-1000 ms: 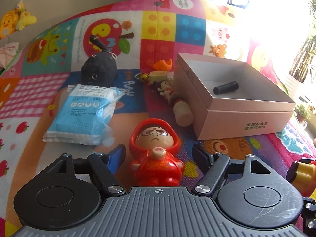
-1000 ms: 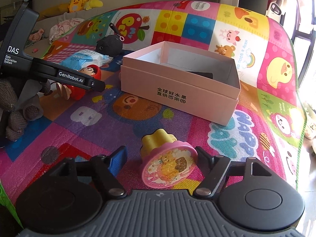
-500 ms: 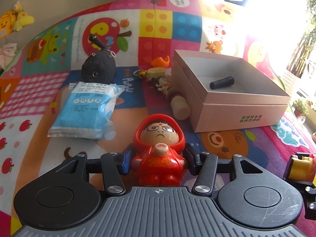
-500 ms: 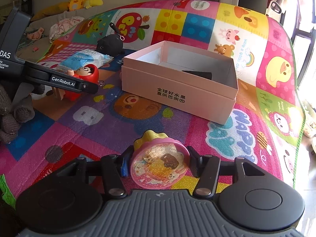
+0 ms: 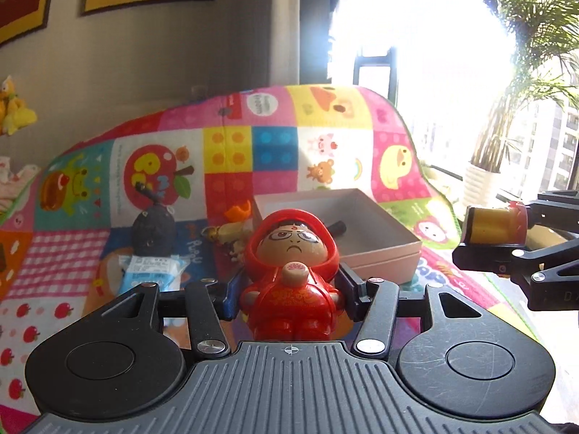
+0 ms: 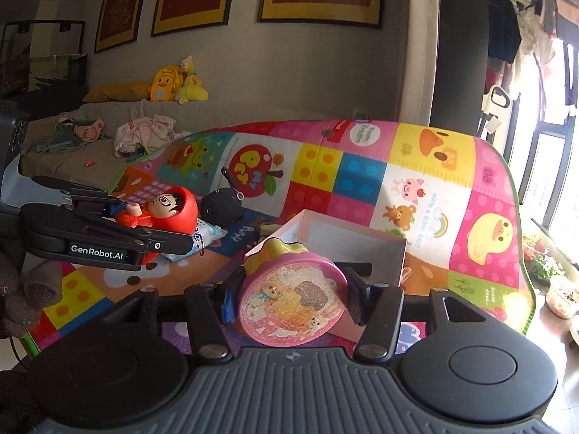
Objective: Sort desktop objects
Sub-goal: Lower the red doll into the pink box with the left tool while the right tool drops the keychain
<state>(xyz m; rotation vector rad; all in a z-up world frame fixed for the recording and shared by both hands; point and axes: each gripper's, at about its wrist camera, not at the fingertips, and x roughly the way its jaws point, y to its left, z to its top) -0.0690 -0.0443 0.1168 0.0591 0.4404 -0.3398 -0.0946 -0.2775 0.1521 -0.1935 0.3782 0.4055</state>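
Left gripper (image 5: 289, 285) pinching red hooded doll (image 5: 291, 278), right gripper (image 6: 291, 298) pinching pink snow-globe toy (image 6: 293, 300). Carry both level over pink box (image 5: 380, 256), release low.

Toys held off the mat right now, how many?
2: red hooded figurine clamped in the left gripper, pink round glitter toy clamped in the right gripper. Others lie on the mat.

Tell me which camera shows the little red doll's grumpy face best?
The left wrist view. There the red doll faces the camera head-on, upright and sharp, gripped in the left tool. The right wrist view shows the doll only small, off to the side, tipped over and partly hidden by the tool holding it.
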